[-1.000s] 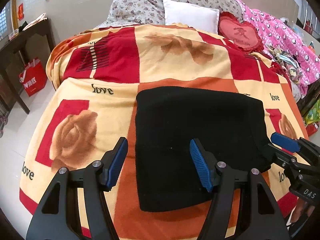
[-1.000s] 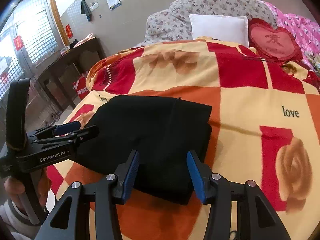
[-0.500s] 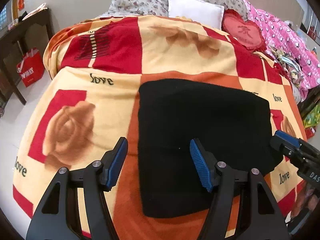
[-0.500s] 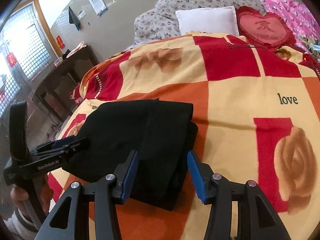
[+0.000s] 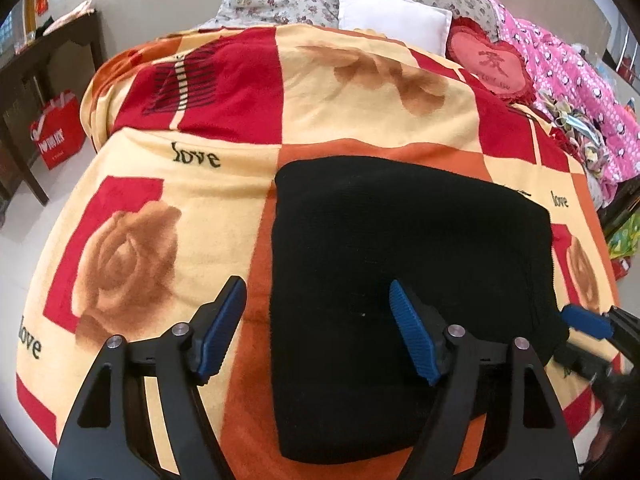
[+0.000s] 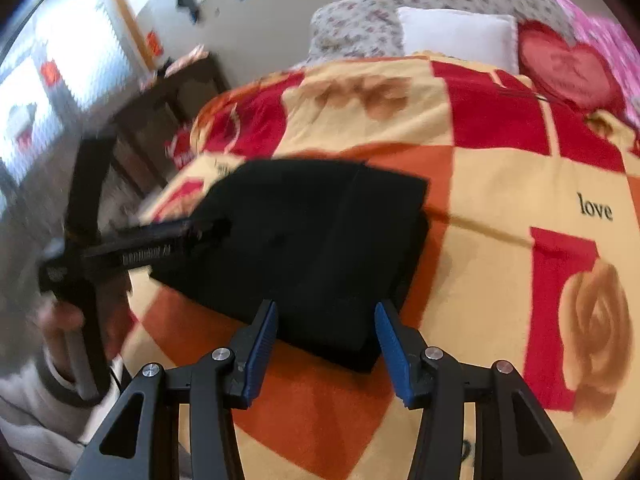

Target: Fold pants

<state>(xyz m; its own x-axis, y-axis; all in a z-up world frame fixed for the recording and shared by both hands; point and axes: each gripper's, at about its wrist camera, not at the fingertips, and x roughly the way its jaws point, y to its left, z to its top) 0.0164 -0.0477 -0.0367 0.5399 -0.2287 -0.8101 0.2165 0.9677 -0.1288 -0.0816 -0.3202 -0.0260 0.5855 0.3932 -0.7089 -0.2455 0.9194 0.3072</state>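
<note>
The black pants (image 5: 400,280) lie folded into a flat rectangle on the rose-patterned blanket (image 5: 224,184). My left gripper (image 5: 318,328) hovers over their near left part with its jaws opening. The pants' left edge runs between the blue pads (image 5: 412,332), which do not press on it. At the pants' right edge, the right gripper's blue tip (image 5: 588,324) shows. In the right wrist view the pants (image 6: 320,240) lie just beyond my right gripper (image 6: 326,344), which is open and holds nothing. The left gripper (image 6: 160,240) appears blurred at their far left, held by a hand (image 6: 64,320).
At the head of the bed lie a white pillow (image 5: 388,16), a red heart cushion (image 5: 492,64) and a pink quilt (image 5: 580,80). A dark table (image 5: 44,60) and a red bag (image 5: 56,132) stand on the floor to the left.
The left gripper's jaws have spread wider. Both views have shifted slightly, and the right wrist view is now blurred. The pants lie as they did.
</note>
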